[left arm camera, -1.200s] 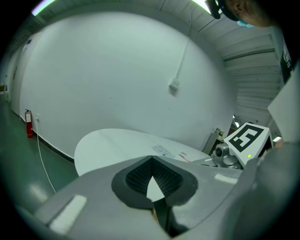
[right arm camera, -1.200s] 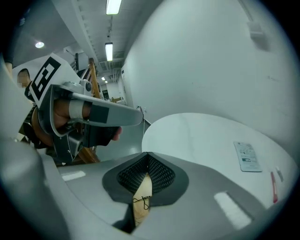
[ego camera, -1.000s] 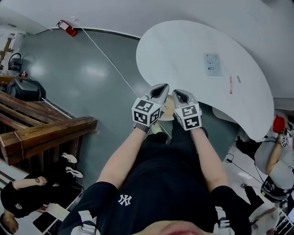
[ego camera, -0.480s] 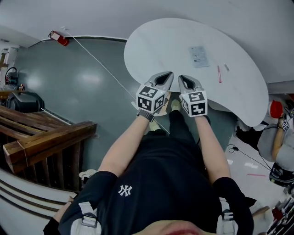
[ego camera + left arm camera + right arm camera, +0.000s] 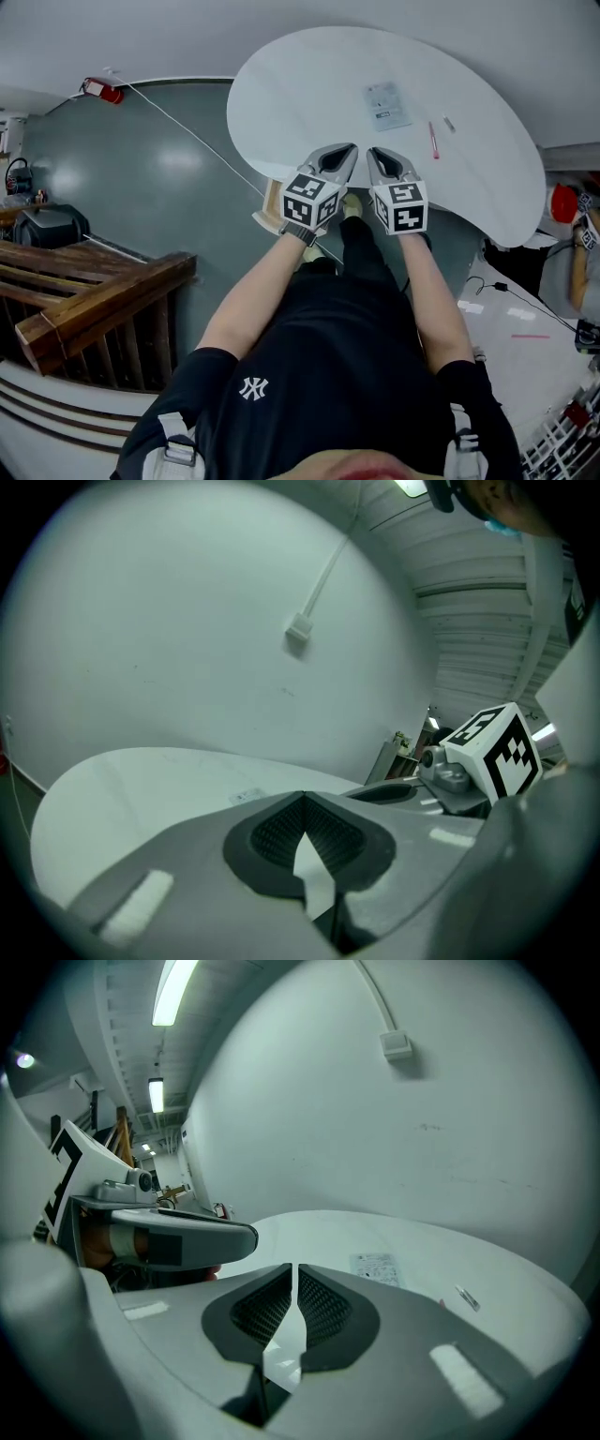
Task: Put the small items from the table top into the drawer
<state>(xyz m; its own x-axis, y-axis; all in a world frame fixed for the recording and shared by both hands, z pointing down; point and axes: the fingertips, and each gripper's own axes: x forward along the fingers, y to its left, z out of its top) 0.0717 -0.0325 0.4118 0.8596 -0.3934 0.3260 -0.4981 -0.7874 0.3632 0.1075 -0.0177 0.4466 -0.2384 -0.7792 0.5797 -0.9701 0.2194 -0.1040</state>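
A white curved table lies ahead of me. On it rest a printed card, a red pen and a small grey item. A tan box-like part, perhaps the drawer, shows under the table's near edge. My left gripper and right gripper are held side by side over the near edge, both shut and empty. The left gripper view shows the table and card far ahead. The right gripper view shows the card and grey item.
A wooden stair railing stands at the left with a black bag behind it. A red fire extinguisher sits by the far wall, and a cable crosses the grey floor. A person is at the right edge.
The head view has moved toward the table, so the table and its items sit lower and nearer. Both grippers stayed shut and close together, now reaching over the table's edge.
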